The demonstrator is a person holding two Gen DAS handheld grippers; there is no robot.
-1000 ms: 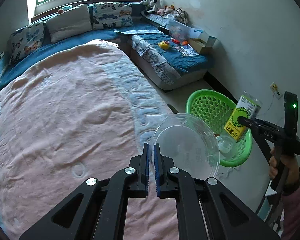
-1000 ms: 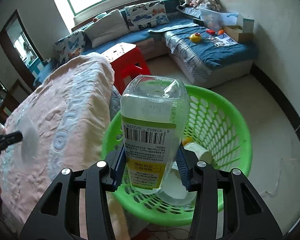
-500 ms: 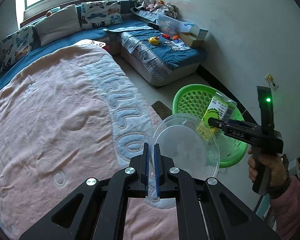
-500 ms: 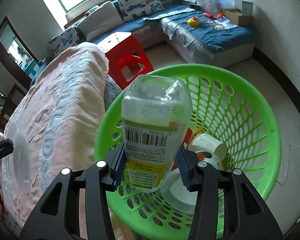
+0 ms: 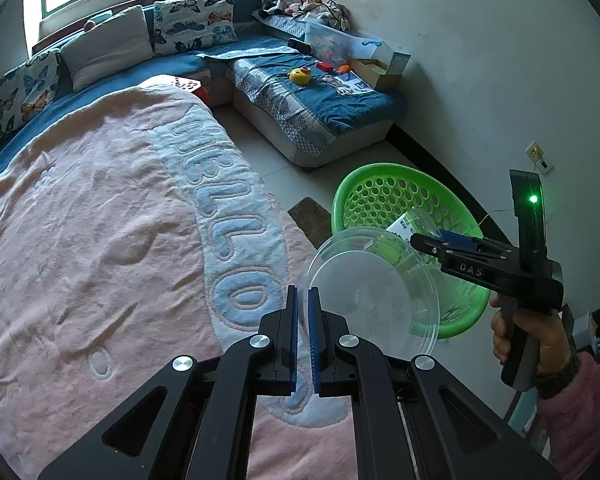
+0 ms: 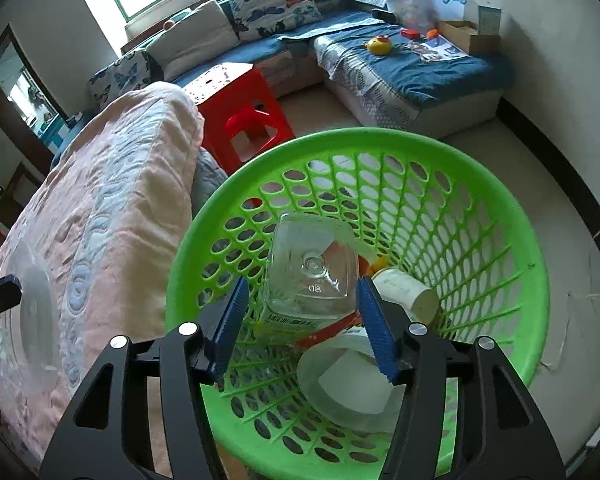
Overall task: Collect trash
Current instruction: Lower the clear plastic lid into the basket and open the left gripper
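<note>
**Bottle in the basket, lid pinched in the left claw**

The right claw [image 6: 300,312] hangs over the round green plastic basket with a perforated wall [image 6: 480,240], which stands on the pale tiled floor [image 6: 572,300] just beside the edge of the bed. Its blue pads stand apart and the jaws are opening. Between them, and clear of both pads, is the clear square plastic bottle with a yellow and green label [image 6: 310,276], seen bottom-first and lying inside the basket. Next to the bottle in the basket bottom are a white paper cup on its side [image 6: 404,292], a larger translucent white tub [image 6: 348,380] nearer the camera, and a strip of orange scrap; what the scrap is cannot be told.

The left claw [image 5: 303,332] is together, its blue pads clamped on the rim of a clear round plastic lid [image 5: 374,292]. The lid is held in the air above the bed's near right edge, tilted, and from the left wrist view it overlaps the basket's near rim. Below it spreads the pink fleece blanket with pale blue raised lettering [image 5: 100,240] that covers the bed.

A hand in a pink sleeve [image 5: 536,336] grips the handle of the right tool, on which a green light glows. A red plastic stool [image 6: 240,112] stands on the floor between the bed's far corner and the blue corner sofa [image 6: 420,68].
</note>
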